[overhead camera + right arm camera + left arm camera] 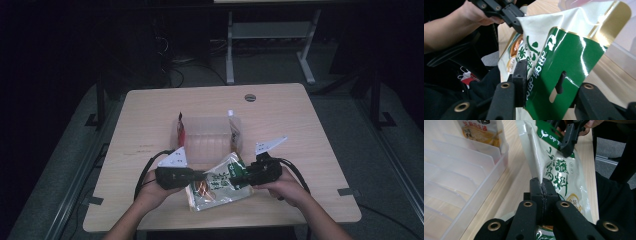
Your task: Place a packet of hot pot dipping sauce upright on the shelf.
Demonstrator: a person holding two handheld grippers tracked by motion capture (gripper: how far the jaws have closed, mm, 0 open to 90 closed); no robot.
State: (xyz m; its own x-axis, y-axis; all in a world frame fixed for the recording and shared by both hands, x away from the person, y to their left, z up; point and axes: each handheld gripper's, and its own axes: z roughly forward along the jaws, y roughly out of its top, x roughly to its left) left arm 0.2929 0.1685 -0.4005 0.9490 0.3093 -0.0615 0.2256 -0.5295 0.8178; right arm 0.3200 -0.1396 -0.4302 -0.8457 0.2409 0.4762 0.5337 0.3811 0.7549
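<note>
High view: green-white pouch [220,182] lies at near edge of bench [150,115], just in front of clear tray [207,140]; left tongs [200,175] at pouch's left edge, right tongs [239,175] at its right end.
Left tongs: clenched on a folded edge of pouch [559,167] in left gripper view; pads meet w/ film pinched between.
Right tongs: jaws part-way in, either side of pouch's green top flap [571,65] in right gripper view; whether pads press on it is hard to tell, one jaw hidden behind flap, so not counted as a grip.
Pouch: partly lifted btw. the two tongs, lower end on bench, touching tray's front-right corner.
Hidden/cut off: pouch print only partly legible; its middle covered by tongs in high view. Tray's left part cut off in left gripper view; its inner dividers [461,170] pale, hard to count.
Hard to make out: red packet [181,131] upright at tray's left end & yellow packet [235,131] at tray's right end, labels too small.
Surface: light wood bench, round grommet [250,97] beyond tray near far edge.
Room: dark; white bench frame [270,40] on grey floor well beyond tray; cables on floor, dim.
</note>
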